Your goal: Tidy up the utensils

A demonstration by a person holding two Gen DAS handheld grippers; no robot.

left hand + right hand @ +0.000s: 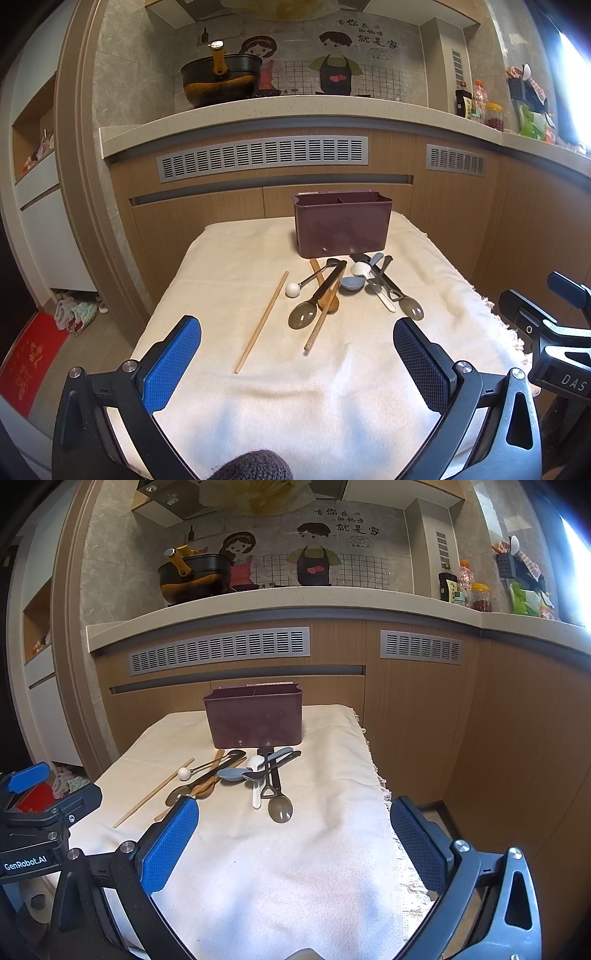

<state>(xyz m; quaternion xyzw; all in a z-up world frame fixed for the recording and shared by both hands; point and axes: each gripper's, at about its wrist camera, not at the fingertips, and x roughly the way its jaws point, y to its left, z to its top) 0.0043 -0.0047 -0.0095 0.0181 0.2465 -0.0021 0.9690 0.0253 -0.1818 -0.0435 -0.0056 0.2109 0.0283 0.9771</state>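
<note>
Maroon caddy (342, 224) stands empty beyond both spread claws, left claw (297, 363) and right claw (294, 845); utensils (343, 286) lie ahead, ungrasped. Sorting looks unstarted; next, pinch the nearest chopstick (263, 322).

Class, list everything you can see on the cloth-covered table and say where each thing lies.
Cream woven cloth: one, covering the table.
Maroon plastic divided caddy: one, far end, upright, nothing showing above its rim.
Loose wooden chopstick: one, tan, left of the pile.
Translucent grey spoon with black handle: one, in the pile.
Blue-grey plastic spoon: one, pile centre.
White ball-ended metal utensil: one, pile's left.
Left tool: open, holding nothing.
Right tool: open, holding nothing.
</note>
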